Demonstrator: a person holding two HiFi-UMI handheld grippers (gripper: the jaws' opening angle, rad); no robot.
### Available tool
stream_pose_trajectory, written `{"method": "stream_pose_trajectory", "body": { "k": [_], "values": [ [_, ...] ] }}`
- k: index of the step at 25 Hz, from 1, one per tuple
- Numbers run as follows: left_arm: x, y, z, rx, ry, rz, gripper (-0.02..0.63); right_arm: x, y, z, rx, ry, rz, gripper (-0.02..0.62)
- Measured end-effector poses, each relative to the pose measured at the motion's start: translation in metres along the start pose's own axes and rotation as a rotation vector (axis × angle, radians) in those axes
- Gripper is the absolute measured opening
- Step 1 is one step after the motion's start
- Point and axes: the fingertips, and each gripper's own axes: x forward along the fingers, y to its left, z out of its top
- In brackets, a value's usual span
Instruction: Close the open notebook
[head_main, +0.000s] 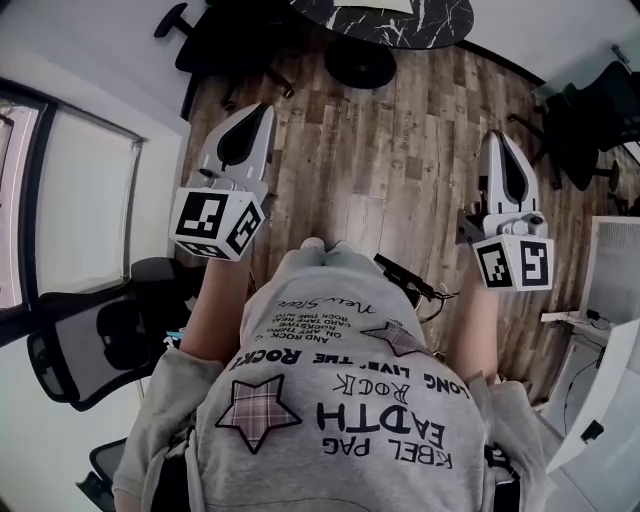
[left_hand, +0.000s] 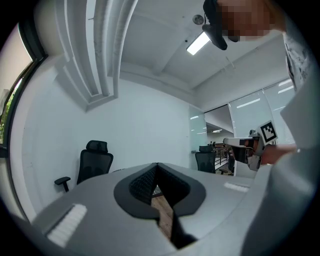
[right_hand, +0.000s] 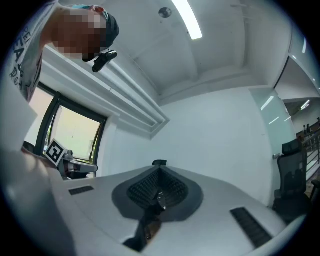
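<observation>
Above the brown wooden plank floor (head_main: 400, 170), in the head view, the person stands and holds both tools out in front of a grey printed shirt (head_main: 350, 400); the left gripper (head_main: 258, 112) is at 10 o'clock and the right gripper (head_main: 498, 140) is at 2 o'clock, well apart from each other; both point away from the body, about level. Each one carries its cube with black-and-white square markers near the hand; the left cube (head_main: 215, 222) and the right cube (head_main: 520, 262) are nearer to the body than the jaws.

In the left gripper view the jaws of the left gripper (left_hand: 157, 167) meet at the tips, so it is closed and empty; only a thin strip of floor shows through the slot behind them; a black office chair (left_hand: 95, 165) stands at 9 o'clock before a white wall. In the right gripper view the jaws of the right gripper (right_hand: 160, 169) are also pressed together with nothing between them; a bright window (right_hand: 75, 132) is at 9 o'clock.

At 12 o'clock of the head view lies a black marble-patterned round worktop (head_main: 390, 20); a black mesh chair (head_main: 95, 345) is at 8 o'clock. The notebook shows in none of the three views, so I cannot tell its place.
</observation>
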Motion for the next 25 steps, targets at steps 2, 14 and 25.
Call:
{"method": "stream_pose_trajectory", "body": {
  "k": [2,14,25],
  "values": [
    [0.0,-0.003,-0.001,0.001,0.006,0.001,-0.003,-0.002,0.0,-0.001,-0.001,0.001,0.005,0.008],
    [0.007,-0.029,-0.002,0.009,0.003,0.04,-0.003,-0.007,-0.019,-0.01,0.017,0.002,0.072,0.008],
    [0.061,-0.006,-0.012,0.001,-0.003,0.034,-0.003,0.032,-0.052,-0.032,0.037,0.03,0.044,0.008]
  ]
}}
